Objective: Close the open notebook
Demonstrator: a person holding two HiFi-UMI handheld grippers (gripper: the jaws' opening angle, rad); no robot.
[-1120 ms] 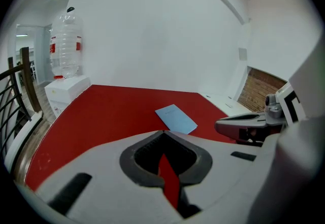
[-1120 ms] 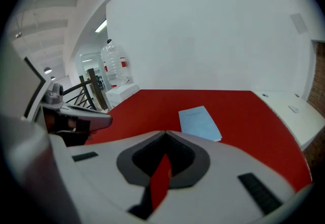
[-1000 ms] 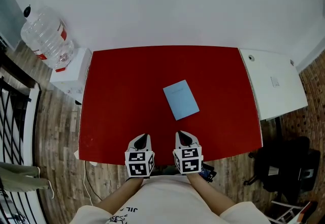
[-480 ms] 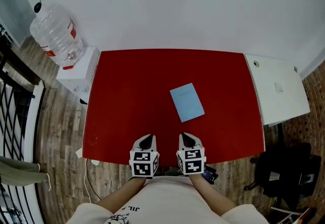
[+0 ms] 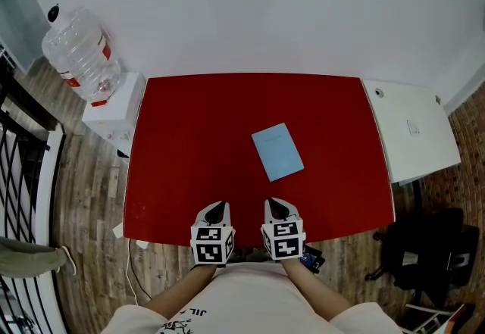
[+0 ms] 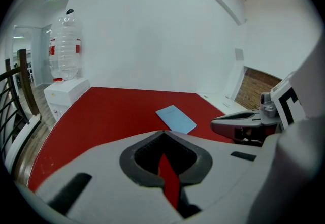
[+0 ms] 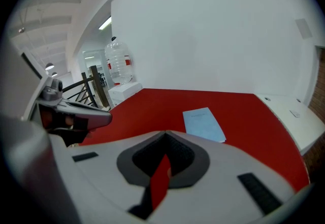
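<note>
Notebook, a thin pale-blue paper rectangle [image 5: 277, 151], lies flat right of the red table's [image 5: 189, 143] centre; we judge it light and floppy, best nudged at a cover edge; left gripper [image 5: 215, 210] and right gripper [image 5: 274, 207] sit pinched narrow and empty at the near edge.

I read the rectangular red table top [image 5: 189, 143] as smooth and matt. The thin light-blue notebook [image 5: 277, 151] shows a matt paper cover. The left gripper [image 5: 214, 209] and right gripper [image 5: 275, 206] have smooth white plastic shells with dark matt linings. The large clear water bottle [image 5: 76, 48] is glossy plastic. The plank floor [image 5: 91, 196] is grained wood.
</note>
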